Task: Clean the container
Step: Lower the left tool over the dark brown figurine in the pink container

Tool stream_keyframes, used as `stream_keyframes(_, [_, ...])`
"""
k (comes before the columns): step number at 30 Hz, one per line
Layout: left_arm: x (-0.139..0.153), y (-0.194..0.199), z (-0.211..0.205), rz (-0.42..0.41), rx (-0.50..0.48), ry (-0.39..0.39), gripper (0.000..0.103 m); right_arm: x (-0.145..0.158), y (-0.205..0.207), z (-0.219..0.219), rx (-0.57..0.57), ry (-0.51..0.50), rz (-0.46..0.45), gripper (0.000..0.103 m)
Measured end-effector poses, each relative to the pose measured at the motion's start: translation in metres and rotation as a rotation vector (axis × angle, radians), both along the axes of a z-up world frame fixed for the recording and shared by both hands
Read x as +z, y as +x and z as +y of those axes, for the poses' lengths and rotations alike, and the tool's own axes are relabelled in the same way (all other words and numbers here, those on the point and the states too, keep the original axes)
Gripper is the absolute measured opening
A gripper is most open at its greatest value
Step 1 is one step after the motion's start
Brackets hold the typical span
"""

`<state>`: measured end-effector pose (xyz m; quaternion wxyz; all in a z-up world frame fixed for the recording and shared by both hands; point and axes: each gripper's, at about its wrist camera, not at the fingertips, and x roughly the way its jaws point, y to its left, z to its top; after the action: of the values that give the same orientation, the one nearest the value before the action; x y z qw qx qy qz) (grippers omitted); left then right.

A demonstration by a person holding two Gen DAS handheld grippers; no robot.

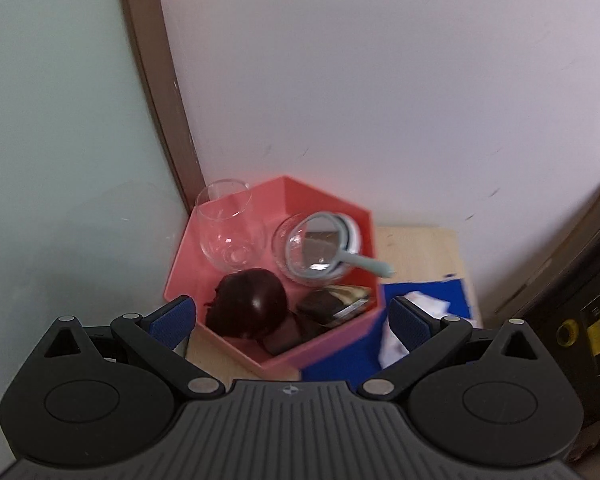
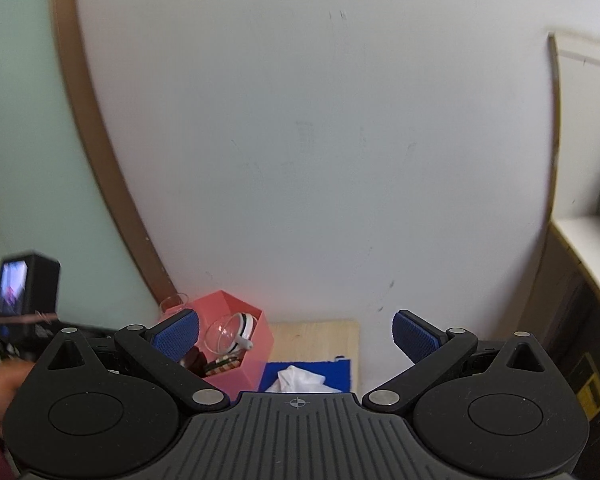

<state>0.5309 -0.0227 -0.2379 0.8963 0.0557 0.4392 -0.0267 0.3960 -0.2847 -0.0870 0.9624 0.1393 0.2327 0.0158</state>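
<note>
A pink hexagonal container (image 1: 340, 204) stands on a wooden table in the wall corner. It holds a clear glass (image 1: 228, 228), a glass bowl (image 1: 286, 248) with a pale hand mirror (image 1: 320, 248) on it, a dark round object (image 1: 252, 308) and dark wrapped pieces (image 1: 332, 306). My left gripper (image 1: 290, 318) is open and empty, just in front of the container. The container also shows in the right wrist view (image 2: 256, 372). My right gripper (image 2: 296, 338) is open and empty, above a white crumpled tissue (image 2: 300, 380) on a blue cloth (image 2: 340, 372).
The blue cloth (image 1: 424, 292) with the tissue (image 1: 424, 300) lies right of the container on the wooden table (image 1: 420, 248). A dark cabinet (image 1: 580, 320) stands to the right. White wall behind, pale green panel with brown trim (image 1: 156, 80) on the left.
</note>
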Motion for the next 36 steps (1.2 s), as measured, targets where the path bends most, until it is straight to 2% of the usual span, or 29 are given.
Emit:
stream_keyframes(5, [-0.043, 0.044, 0.02, 0.044, -0.013, 0.069, 0.103, -0.02, 0.035, 0.008, -0.022, 0.068, 0.071, 0.103])
stream_keyframes(8, [-0.063, 0.058, 0.022, 0.051, -0.041, 0.161, 0.103, -0.032, 0.048, 0.011, -0.021, 0.09, 0.108, 0.103])
stream_keyframes(15, [-0.097, 0.065, 0.006, 0.109, -0.2, 0.25, 0.103, -0.06, 0.061, 0.013, -0.046, 0.115, 0.158, 0.103])
stream_keyframes(20, [-0.116, 0.064, -0.004, 0.146, -0.253, 0.307, 0.103, -0.083, 0.064, 0.005, -0.054, 0.132, 0.188, 0.103])
stream_keyframes(25, [-0.131, 0.073, -0.004, 0.216, -0.261, 0.301, 0.103, -0.108, 0.074, -0.003, -0.058, 0.164, 0.216, 0.103])
stream_keyframes(36, [-0.138, 0.079, 0.004, 0.246, -0.217, 0.255, 0.103, -0.156, 0.091, -0.02, -0.044, 0.184, 0.262, 0.103])
